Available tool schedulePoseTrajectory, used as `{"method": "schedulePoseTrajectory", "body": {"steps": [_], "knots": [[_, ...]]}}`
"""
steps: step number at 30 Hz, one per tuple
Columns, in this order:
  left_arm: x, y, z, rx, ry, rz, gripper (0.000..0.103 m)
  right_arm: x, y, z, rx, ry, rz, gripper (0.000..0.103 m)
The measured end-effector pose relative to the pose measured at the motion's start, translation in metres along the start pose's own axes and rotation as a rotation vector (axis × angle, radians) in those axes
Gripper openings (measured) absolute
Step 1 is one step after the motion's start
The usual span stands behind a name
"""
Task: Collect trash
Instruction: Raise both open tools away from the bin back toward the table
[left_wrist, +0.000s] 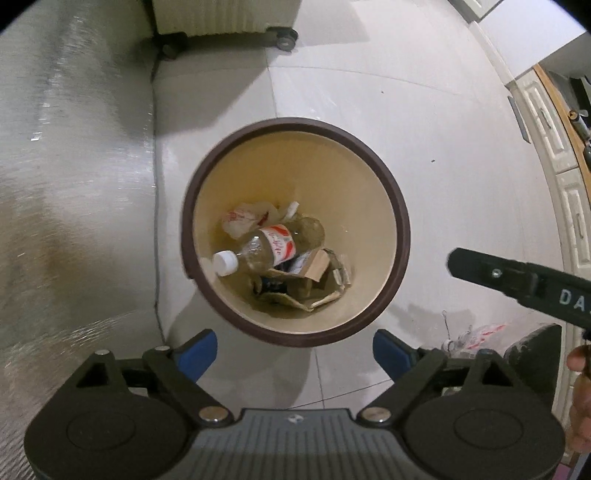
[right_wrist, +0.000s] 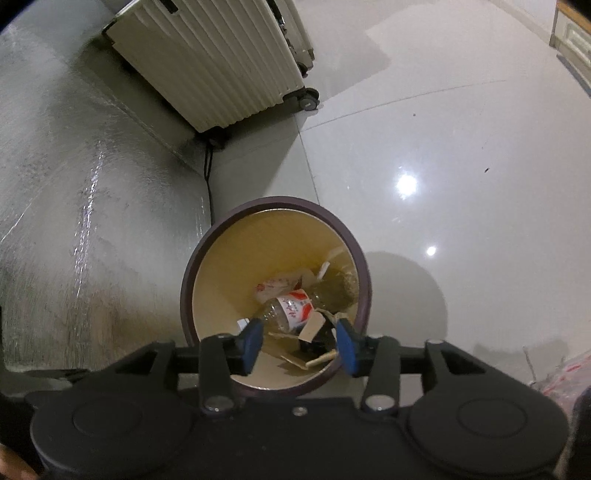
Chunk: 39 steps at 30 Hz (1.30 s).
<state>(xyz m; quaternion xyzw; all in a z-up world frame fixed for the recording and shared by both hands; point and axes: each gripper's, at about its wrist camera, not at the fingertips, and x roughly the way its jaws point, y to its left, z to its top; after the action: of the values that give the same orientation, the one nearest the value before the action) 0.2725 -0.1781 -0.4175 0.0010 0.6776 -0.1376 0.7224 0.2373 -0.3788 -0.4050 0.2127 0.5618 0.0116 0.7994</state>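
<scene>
Several discards fill your brown-rimmed bin (left_wrist: 295, 125): a clear, white-capped bottle (left_wrist: 258, 251), crumpled wrappers (left_wrist: 243, 218), torn cardboard (left_wrist: 317, 269). Both your left tool (left_wrist: 293, 350) and right tool (right_wrist: 299, 343) stand apart, empty.

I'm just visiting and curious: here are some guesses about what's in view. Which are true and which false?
1. A plastic bottle lies inside the bin. True.
2. The bottle's cap is missing. False: a white cap is on it.
3. The left gripper grips a piece of trash. False: its jaws stand wide apart with nothing between them.
4. A ribbed suitcase on wheels stands near the bin. True.
5. The bin's rim is bright green. False: it is dark brown.
6. The right gripper hangs over the bin, holding nothing. True.
</scene>
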Motion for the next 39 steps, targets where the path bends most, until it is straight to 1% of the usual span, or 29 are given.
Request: {"method": "schedulePoseTrajectory", "body": {"steps": [2, 3, 6, 7, 9, 11, 13, 18, 23, 32, 39], "knots": [[-0.006, 0.003, -0.006, -0.010, -0.002, 0.022, 0.094, -0.008, 0.001, -0.003, -0.016, -0.007, -0.008, 0.056], [-0.009, 0.003, -0.009, -0.012, -0.003, 0.038, 0.094, -0.012, 0.002, -0.004, -0.021, -0.013, -0.012, 0.057], [-0.020, 0.005, -0.017, -0.017, -0.017, 0.077, 0.100, -0.025, 0.005, -0.010, -0.034, -0.026, -0.019, 0.065], [-0.025, 0.005, -0.020, -0.019, -0.025, 0.085, 0.103, -0.029, 0.006, -0.011, -0.039, -0.029, -0.021, 0.069], [-0.035, 0.005, -0.025, -0.022, -0.046, 0.101, 0.103, -0.038, 0.009, -0.015, -0.052, -0.041, -0.027, 0.072], [-0.046, 0.006, -0.031, -0.031, -0.069, 0.109, 0.103, -0.048, 0.011, -0.020, -0.061, -0.052, -0.036, 0.083], [-0.056, 0.007, -0.036, -0.039, -0.089, 0.114, 0.103, -0.057, 0.014, -0.024, -0.074, -0.066, -0.048, 0.087], [-0.078, 0.008, -0.052, -0.044, -0.136, 0.131, 0.103, -0.079, 0.022, -0.034, -0.121, -0.106, -0.097, 0.102], [-0.100, 0.004, -0.066, -0.047, -0.191, 0.150, 0.103, -0.098, 0.028, -0.045, -0.145, -0.125, -0.134, 0.103], [-0.143, -0.006, -0.090, -0.033, -0.286, 0.152, 0.103, -0.140, 0.035, -0.061, -0.154, -0.179, -0.157, 0.103], [-0.177, -0.020, -0.114, 0.002, -0.345, 0.138, 0.103, -0.176, 0.038, -0.075, -0.151, -0.221, -0.180, 0.103]]}}
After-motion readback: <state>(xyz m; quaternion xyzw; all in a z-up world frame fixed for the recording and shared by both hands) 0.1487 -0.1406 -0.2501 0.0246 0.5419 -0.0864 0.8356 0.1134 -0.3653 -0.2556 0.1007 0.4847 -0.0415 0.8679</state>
